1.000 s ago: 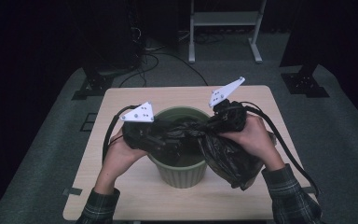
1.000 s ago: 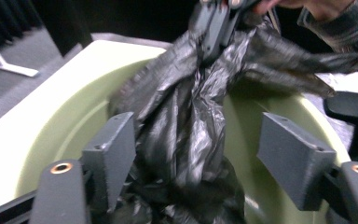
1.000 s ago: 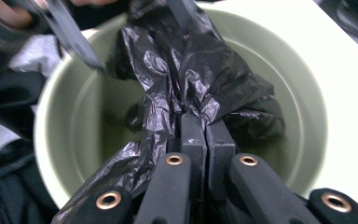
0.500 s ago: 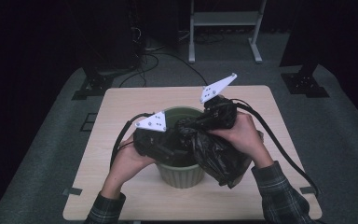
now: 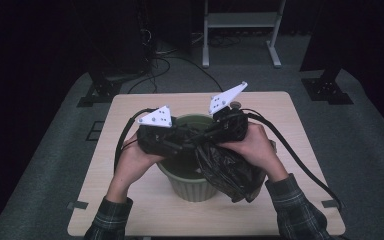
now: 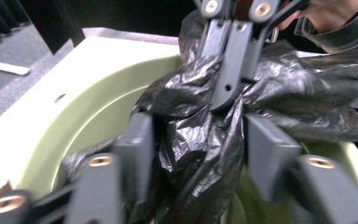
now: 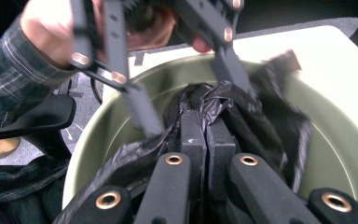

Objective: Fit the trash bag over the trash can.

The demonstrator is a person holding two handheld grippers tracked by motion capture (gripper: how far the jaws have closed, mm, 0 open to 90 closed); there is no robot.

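A green bin (image 5: 192,185) stands on the near middle of the surface (image 5: 290,115). A black bag (image 5: 230,170) hangs over its right rim, between both grippers. The right gripper (image 7: 205,133) is pinched tight on a fold of the bag above the bin's mouth. The left gripper (image 6: 198,140) has its jaws spread wide, with bag between them. The high view shows the person's hands (image 5: 252,145) too. No writing can be read.

A glossy black bag (image 5: 227,170) over a pale green bin (image 5: 192,187), on a light wood table (image 5: 130,215), with plaid sleeves (image 5: 295,212).
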